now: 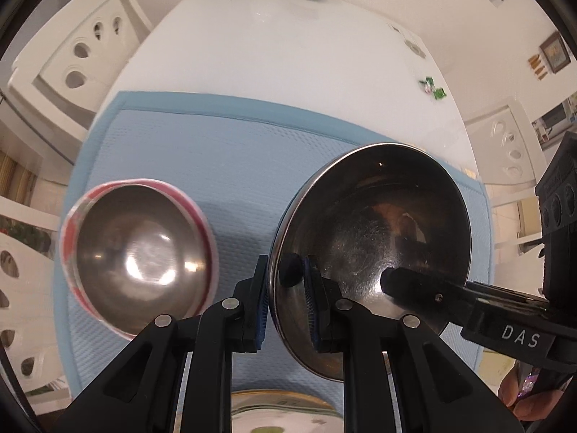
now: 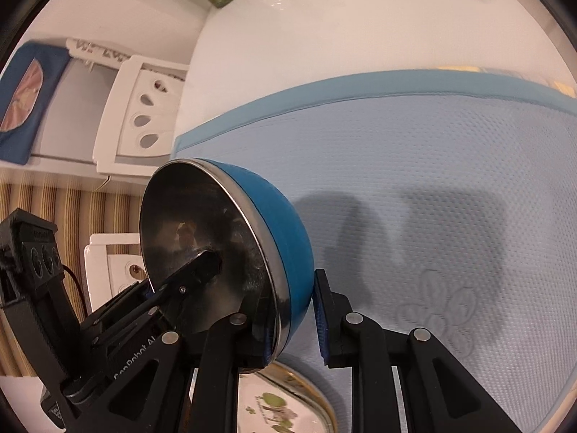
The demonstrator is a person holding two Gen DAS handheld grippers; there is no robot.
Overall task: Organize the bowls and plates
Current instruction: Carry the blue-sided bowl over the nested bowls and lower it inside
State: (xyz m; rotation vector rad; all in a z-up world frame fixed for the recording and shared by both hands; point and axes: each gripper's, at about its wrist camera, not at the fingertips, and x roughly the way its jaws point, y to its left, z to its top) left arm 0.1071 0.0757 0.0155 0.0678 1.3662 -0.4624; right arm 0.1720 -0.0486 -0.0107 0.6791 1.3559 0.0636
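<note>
blue bowl | steel-lined, tilted | both hand-held grippers clamp rim

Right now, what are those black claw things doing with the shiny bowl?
A person is tidying dishes with two handheld grippers. Both the left gripper and the right gripper are pinching the rim of the blue bowl, holding it tilted on its side above the blue mat. A pink bowl is to its left, and a plate lies at the mat's near edge.

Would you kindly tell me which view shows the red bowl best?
The left wrist view: the red bowl lies fully visible on the blue mat, steel interior facing the camera. The right wrist view does not show it.
</note>
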